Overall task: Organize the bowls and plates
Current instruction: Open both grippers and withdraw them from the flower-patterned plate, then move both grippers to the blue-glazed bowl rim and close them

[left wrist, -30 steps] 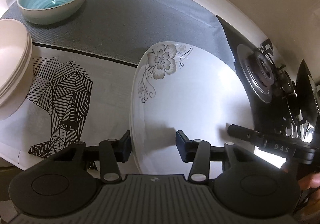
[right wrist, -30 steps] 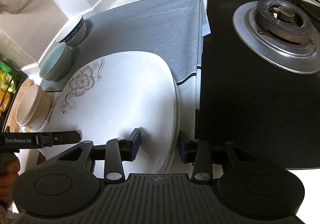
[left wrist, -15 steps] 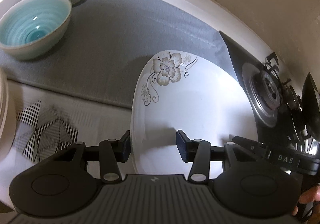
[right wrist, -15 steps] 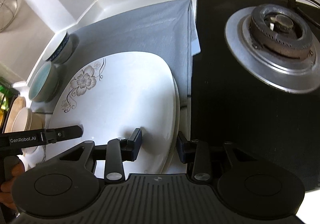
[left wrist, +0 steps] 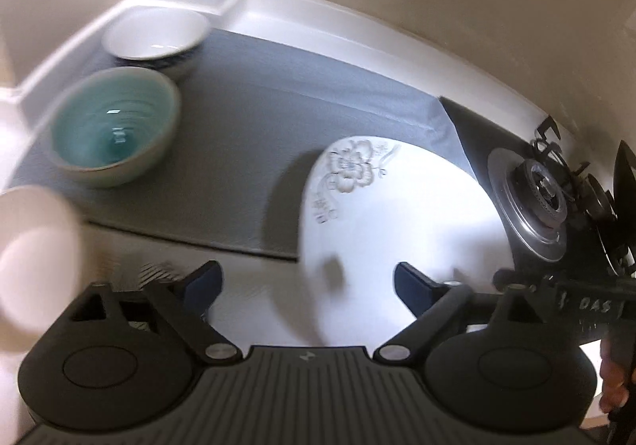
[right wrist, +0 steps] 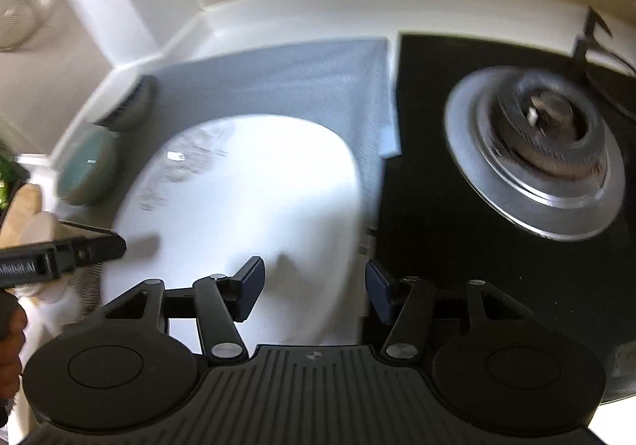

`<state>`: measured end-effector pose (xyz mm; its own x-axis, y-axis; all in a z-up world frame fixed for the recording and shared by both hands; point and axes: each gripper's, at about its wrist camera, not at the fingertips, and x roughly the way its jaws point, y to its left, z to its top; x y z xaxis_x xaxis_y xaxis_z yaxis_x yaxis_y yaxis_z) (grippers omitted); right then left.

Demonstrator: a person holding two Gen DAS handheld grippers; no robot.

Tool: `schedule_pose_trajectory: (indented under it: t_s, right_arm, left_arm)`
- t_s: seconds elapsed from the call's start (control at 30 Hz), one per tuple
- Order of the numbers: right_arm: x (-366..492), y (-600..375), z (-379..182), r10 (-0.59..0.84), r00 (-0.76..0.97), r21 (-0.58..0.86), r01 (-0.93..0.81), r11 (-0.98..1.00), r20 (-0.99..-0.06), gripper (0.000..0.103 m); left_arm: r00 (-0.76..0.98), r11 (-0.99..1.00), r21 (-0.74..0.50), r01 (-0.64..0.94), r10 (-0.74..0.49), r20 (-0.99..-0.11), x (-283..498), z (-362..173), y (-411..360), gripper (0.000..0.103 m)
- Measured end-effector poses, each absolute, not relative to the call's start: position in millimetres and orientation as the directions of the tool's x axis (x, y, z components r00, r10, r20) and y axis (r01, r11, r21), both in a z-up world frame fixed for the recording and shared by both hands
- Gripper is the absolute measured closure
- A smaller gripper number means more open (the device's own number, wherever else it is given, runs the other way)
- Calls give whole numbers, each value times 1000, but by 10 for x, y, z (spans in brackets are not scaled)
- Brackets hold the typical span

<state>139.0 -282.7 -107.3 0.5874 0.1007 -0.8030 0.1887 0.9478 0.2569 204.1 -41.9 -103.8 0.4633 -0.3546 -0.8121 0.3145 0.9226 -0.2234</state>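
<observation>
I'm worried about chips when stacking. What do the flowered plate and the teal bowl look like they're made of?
Flowered plate: likely glazed porcelain or ceramic; smooth glossy white surface with a printed grey flower. Teal bowl: probably glazed stoneware; shiny teal inside with spiral ridges and bright highlights, paler outside. Blur leaves both uncertain.

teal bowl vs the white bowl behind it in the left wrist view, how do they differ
The teal bowl is glazed blue-green inside with a pale outer wall; the white bowl is white inside with a dark blue pattern on its outside. The teal bowl sits nearer the camera, the white bowl back in the counter's corner. Both stand upright, look empty and rest on the grey mat.
</observation>
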Motion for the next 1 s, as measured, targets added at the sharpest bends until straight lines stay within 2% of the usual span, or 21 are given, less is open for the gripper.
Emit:
schedule_pose_trajectory:
  t_s: [0.2,0.4,0.6,0.83,1.0]
  right_arm:
    - [1495,-2060,-726,238,613,284,-24,959,-753,37]
    - [1683,-1412,-509,333,618,283,-181,942,-712,35]
    - [1740,-1003,-385,363,653,297,-214,930,-665,35]
    - [1942,-739,-434,361,611,283,-225,932,-705,35]
    - [2294,-719,-489,359,605,273,-233,933,-710,35]
  left_arm:
    - [556,956,-158,247,-273,-785,1722,-719,72,6]
    - [668,976,-171,136,-218,-712,1651,-317,639,6]
    - [713,989,-115,95,-148,-685,1619,-112,1037,6]
    - [671,986,-157,64,-159,-724,1925,-212,1309,6]
    - [646,991,-130,28,-117,-755,2346,-319,1316,6]
